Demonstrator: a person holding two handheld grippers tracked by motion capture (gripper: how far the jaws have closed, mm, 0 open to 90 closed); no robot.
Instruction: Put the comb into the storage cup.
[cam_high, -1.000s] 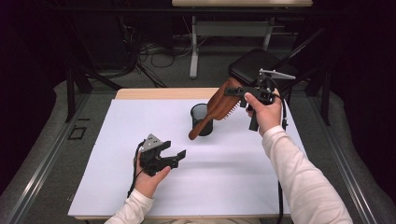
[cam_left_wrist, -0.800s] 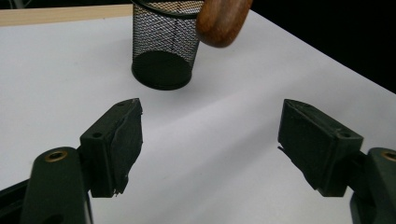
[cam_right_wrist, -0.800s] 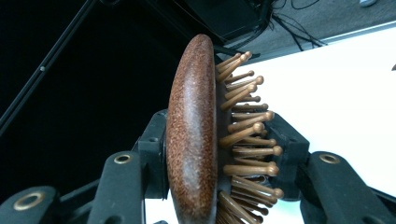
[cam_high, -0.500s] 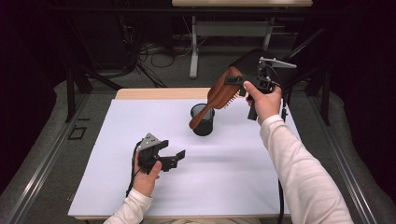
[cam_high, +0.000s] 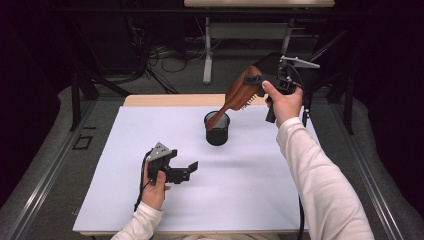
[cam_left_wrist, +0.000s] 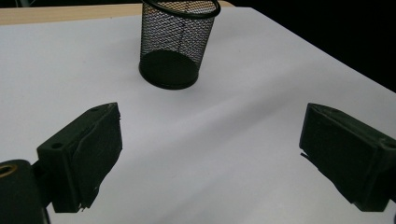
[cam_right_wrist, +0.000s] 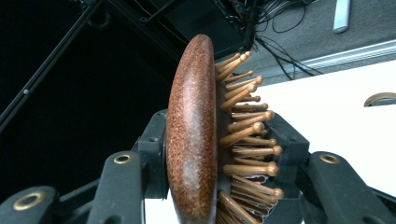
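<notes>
A: Start with the high view. Where does the job stand?

B: The right gripper (cam_high: 259, 86) is clamped on the head of a wooden hairbrush (cam_high: 239, 95), held up in the air over the far right of the white table (cam_high: 120, 200). The brush slants down to the left, and its handle tip is at the mouth of the black mesh cup (cam_high: 217, 128), which stands upright a little beyond the middle of the table. I can't tell whether the tip is just inside the rim or just above it.

A: So not finished?

B: I'd judge not. The brush hangs from the grip and has not been let go.

A: And the other hand?

B: The left gripper (cam_high: 186, 171) rests low over the near left of the table, well apart from the cup.

A: What about the left gripper view?

B: Its jaws stand wide apart, have just been opening, and nothing is between them but bare table. The mesh cup (cam_left_wrist: 179, 44) stands beyond them, upright and apparently empty at the bottom.

A: And the right gripper view?

B: The hairbrush (cam_right_wrist: 196, 135) stands on edge between the jaws, which press on its smooth back and its pegged face.
</notes>
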